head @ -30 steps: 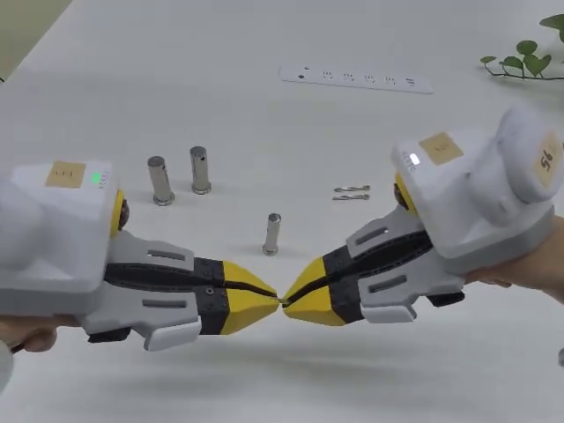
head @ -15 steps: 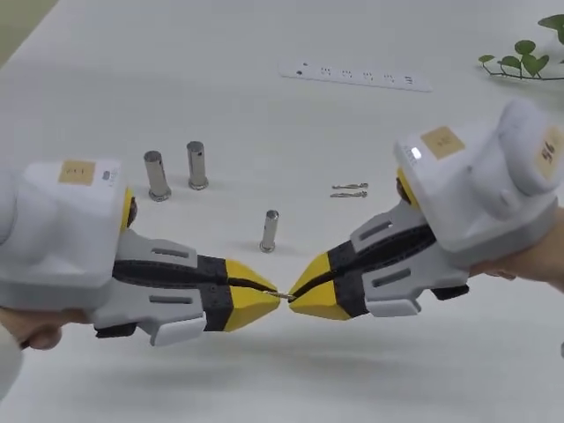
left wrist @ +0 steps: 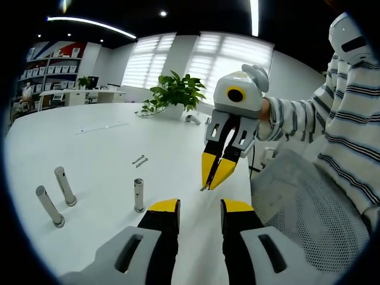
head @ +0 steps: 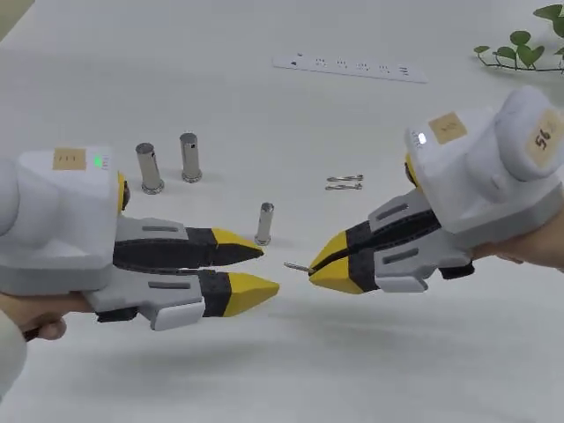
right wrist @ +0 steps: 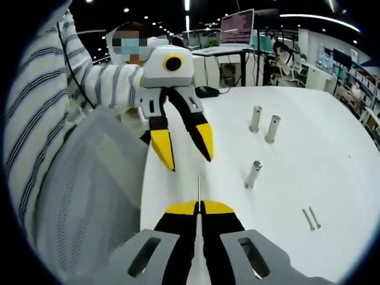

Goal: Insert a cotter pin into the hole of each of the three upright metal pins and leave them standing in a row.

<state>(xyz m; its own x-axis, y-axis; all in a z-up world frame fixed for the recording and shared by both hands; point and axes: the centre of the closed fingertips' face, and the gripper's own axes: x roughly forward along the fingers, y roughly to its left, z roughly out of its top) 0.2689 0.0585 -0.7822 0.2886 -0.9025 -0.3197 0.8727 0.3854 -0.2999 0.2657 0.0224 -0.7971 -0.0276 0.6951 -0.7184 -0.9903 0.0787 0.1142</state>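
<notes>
Three upright metal pins stand on the white table: two at the left (head: 148,167) (head: 189,157) and a shorter one (head: 263,222) near the middle. My left gripper (head: 268,269) is open and holds nothing, its jaws just in front of the middle pin. Facing it, my right gripper (head: 315,267) is shut on a cotter pin (head: 297,265) that sticks out of its tips toward the left gripper. In the right gripper view the cotter pin (right wrist: 198,189) points up at the open left gripper (right wrist: 189,159). Two spare cotter pins (head: 344,182) lie on the table.
A white power strip (head: 351,68) lies at the far side and a leafy plant (head: 520,53) at the far right corner. A grey mesh chair (left wrist: 309,208) stands beside the table's near edge. A person's striped sleeve (left wrist: 350,113) holds the right gripper.
The left gripper's jaws have opened and let go of the cotter pin. The two grippers have drawn apart; the right one keeps the pin.
</notes>
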